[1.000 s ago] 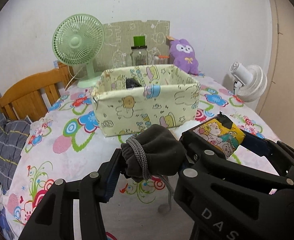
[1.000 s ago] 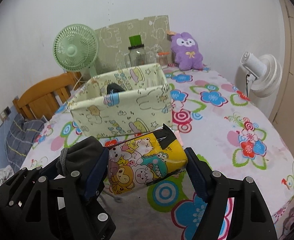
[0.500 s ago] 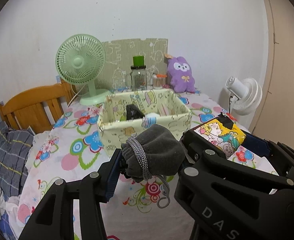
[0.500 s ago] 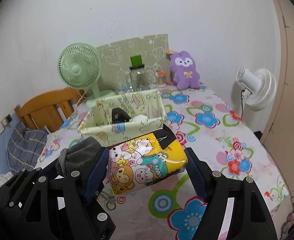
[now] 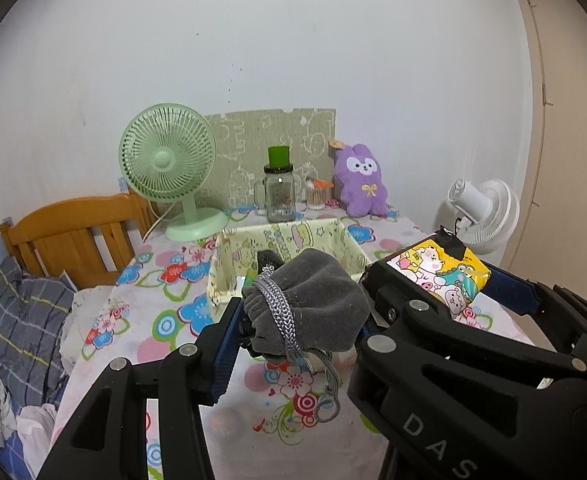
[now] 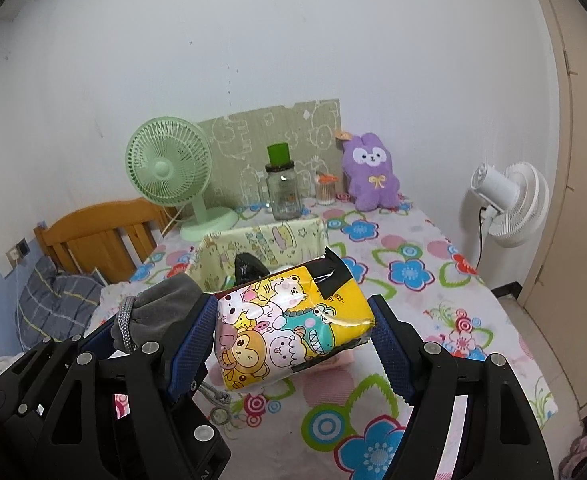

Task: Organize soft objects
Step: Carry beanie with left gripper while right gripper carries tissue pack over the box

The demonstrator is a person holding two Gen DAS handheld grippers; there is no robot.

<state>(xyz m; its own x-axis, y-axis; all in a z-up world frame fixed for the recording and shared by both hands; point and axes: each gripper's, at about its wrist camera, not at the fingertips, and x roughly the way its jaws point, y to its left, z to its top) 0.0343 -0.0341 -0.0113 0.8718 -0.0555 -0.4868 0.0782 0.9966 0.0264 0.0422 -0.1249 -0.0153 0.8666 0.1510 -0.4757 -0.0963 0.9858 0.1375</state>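
Jaws of left gripper (image 5: pixel 301 320) are pinching grey drawstring pouch (image 5: pixel 313 304); right gripper (image 6: pixel 293 332) is clamping cartoon tissue pack (image 6: pixel 289 328), both hanging side by side above fabric storage box (image 6: pixel 253 240) on floral worktop (image 6: pixel 413 280).

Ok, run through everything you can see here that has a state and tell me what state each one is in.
left gripper: shut on the grey drawstring pouch, lifted.
right gripper: shut on the yellow cartoon tissue pack, lifted.
fabric bin: open-topped, upright, holds a black item.
glass jar: upright, lidded.
green fan: upright; running or not, cannot tell.
purple plush: upright against the wall.
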